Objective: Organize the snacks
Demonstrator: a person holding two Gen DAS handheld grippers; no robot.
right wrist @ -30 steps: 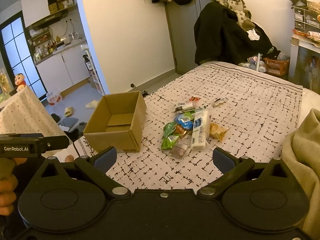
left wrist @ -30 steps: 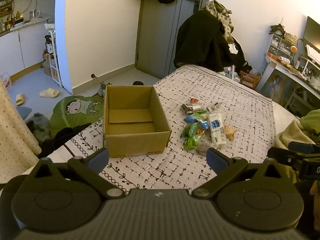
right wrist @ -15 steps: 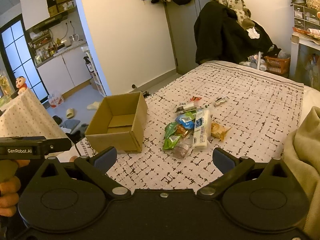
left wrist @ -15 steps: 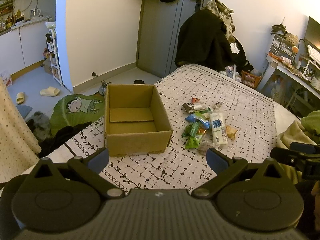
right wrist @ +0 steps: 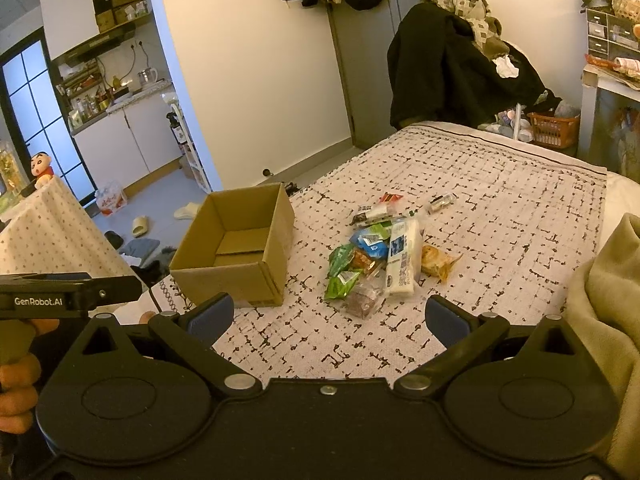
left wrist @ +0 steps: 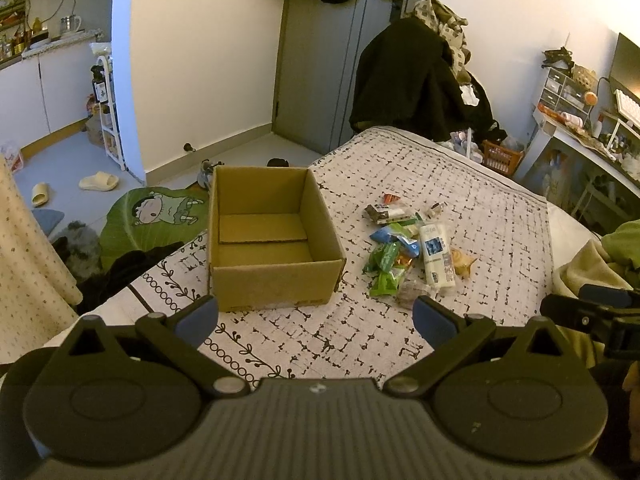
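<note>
Both the left gripper [left wrist: 316, 316] and right gripper [right wrist: 327, 314] are held wide open and empty above the bed [right wrist: 500, 208], presumably so the snacks [right wrist: 376, 260] heaped just beside the empty cardboard box [right wrist: 236, 248] can be picked into it.

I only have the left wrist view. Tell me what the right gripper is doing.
Observer: The right gripper is open, nothing between its fingers, hovering short of the snack pile.
Operator: Name the snack nearest it.
Observer: A clear packet of something brown, at the pile's near end.
Operator: Describe my gripper from outside.
Observer: A bare hand holds the left gripper by its handle, at the view's left edge.
</note>
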